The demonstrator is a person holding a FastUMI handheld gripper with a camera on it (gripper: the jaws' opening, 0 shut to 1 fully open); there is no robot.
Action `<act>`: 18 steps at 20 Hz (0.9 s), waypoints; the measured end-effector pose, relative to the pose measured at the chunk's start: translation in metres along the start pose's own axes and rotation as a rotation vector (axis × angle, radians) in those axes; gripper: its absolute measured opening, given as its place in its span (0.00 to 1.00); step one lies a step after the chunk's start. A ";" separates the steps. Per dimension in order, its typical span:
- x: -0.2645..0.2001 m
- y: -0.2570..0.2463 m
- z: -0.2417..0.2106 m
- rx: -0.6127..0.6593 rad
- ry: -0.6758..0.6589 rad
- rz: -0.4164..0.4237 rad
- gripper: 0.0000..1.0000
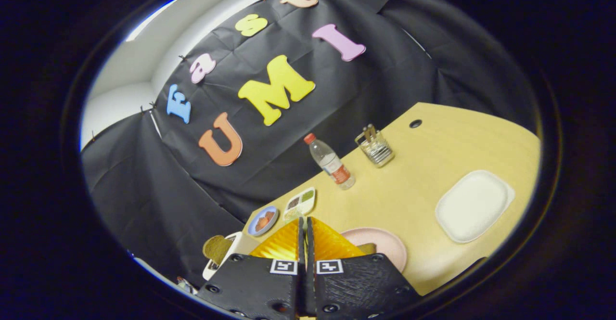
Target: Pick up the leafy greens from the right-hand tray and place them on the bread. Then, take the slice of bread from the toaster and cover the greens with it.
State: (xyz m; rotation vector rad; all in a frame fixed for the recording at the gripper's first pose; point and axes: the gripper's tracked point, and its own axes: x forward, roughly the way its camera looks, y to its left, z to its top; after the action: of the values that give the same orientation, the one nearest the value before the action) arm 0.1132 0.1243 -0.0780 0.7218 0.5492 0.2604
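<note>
1. Two fingers of your hand-held gripper (304,243) are pressed together with nothing between them, raised above the table (433,132).
2. The leafy greens (308,195) sit in a compartment of the divided tray (299,201), just beyond the fingertips, so you likely need to part the fingers before reaching in.
3. The pink plate (385,243) lies beside the fingers; the brown edge on it is probably the bread (366,249).
4. The toaster (219,261) holds its slice (216,249) upright, ready for lifting later.
</note>
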 end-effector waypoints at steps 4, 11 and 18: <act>0.022 0.025 -0.041 0.059 0.066 0.047 0.00; 0.035 -0.026 -0.057 0.111 0.094 -0.044 0.00; 0.028 -0.072 -0.062 0.098 0.107 -0.143 0.01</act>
State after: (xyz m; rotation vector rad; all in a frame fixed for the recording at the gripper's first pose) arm 0.1050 0.1179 -0.1768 0.7628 0.7157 0.1403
